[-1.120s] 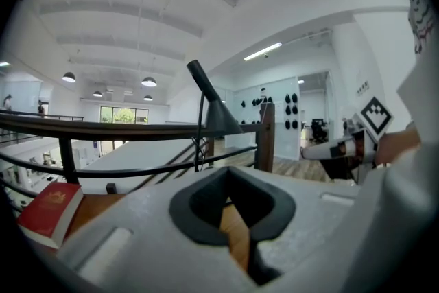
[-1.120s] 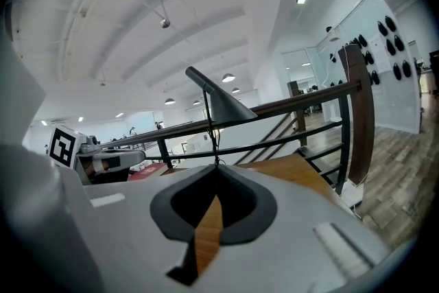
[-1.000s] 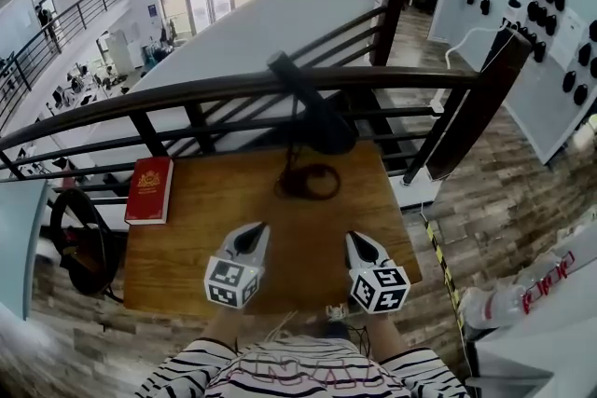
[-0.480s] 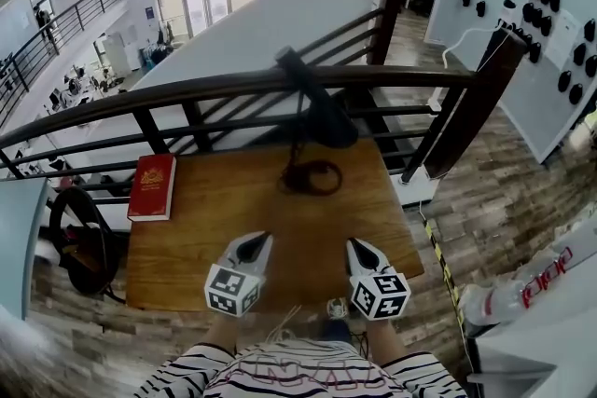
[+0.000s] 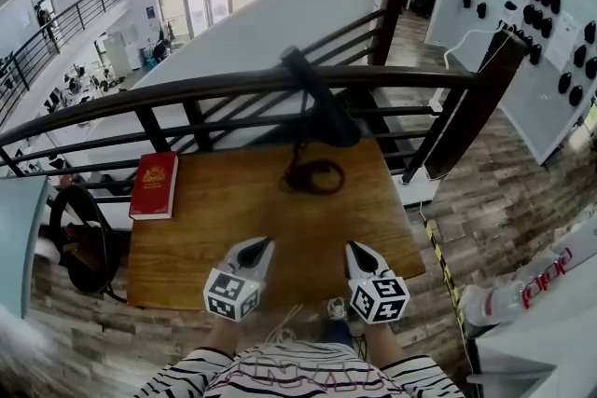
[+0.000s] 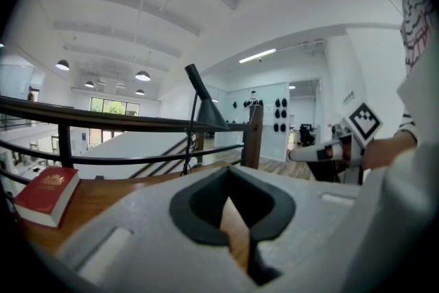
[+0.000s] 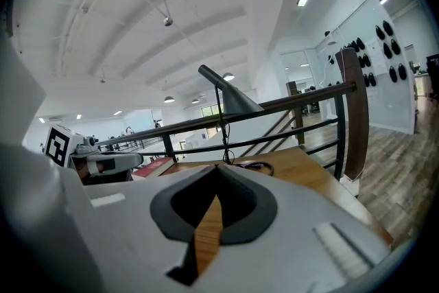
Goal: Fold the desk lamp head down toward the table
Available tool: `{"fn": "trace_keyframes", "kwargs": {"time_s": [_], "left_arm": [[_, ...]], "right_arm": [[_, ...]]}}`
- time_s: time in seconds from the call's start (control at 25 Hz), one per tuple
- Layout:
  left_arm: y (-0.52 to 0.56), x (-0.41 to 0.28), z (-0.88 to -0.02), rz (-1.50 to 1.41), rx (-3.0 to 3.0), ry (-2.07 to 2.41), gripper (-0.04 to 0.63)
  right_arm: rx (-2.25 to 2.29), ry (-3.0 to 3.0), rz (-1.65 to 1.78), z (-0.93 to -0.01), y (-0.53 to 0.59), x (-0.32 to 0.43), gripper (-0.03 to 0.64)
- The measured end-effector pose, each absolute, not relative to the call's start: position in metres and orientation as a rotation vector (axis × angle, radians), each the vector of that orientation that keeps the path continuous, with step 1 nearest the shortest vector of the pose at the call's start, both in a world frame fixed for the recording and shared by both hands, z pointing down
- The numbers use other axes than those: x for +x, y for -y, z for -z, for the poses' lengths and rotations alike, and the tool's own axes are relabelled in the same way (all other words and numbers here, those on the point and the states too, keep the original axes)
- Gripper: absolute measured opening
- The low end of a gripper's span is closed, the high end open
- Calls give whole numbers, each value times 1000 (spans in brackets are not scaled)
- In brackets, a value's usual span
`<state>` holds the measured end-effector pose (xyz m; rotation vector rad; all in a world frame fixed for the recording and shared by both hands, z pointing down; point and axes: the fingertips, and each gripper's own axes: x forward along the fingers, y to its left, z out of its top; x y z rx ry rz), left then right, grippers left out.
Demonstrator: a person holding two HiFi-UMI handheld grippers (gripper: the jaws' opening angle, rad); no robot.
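A black desk lamp (image 5: pixel 326 118) stands at the far edge of the wooden table (image 5: pixel 205 228). Its thin stem leans up to a joint near the railing, and its cone head hangs above the ring-shaped base (image 5: pixel 312 174). The lamp head (image 6: pixel 208 117) shows far ahead in the left gripper view, and the lamp head (image 7: pixel 237 103) likewise in the right gripper view. My left gripper (image 5: pixel 262 245) and right gripper (image 5: pixel 354 249) hover side by side over the table's near edge. Both are shut and empty, well short of the lamp.
A red book (image 5: pixel 154 185) lies at the table's far left corner. A dark wooden railing (image 5: pixel 187 90) runs just behind the table and lamp. A black ring-shaped object (image 5: pixel 82 242) sits left of the table. A cord coils inside the lamp base.
Both grippers have drawn back a little toward the table's near edge, still shut. The lamp has not moved.
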<state>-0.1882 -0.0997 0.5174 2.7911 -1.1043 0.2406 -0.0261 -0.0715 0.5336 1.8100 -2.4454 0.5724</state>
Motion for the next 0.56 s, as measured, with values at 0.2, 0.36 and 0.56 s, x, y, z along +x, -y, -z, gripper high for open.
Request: {"fn": "trace_keyframes", "kwargs": {"time_s": [0.2,0.36,0.56], "left_arm": [[99,-188,-516,-243,2795,1113,2],[103,-188,-515,-243,2790,1112,2],[105,-184,-514,-234,2787,1107,2]], "right_arm": [[1807,2451,-571,-531,73,-27,3],[1805,2451,-574,-529,77,-27,3],[1808,2446,-579,-529,78,-24,3]]}}
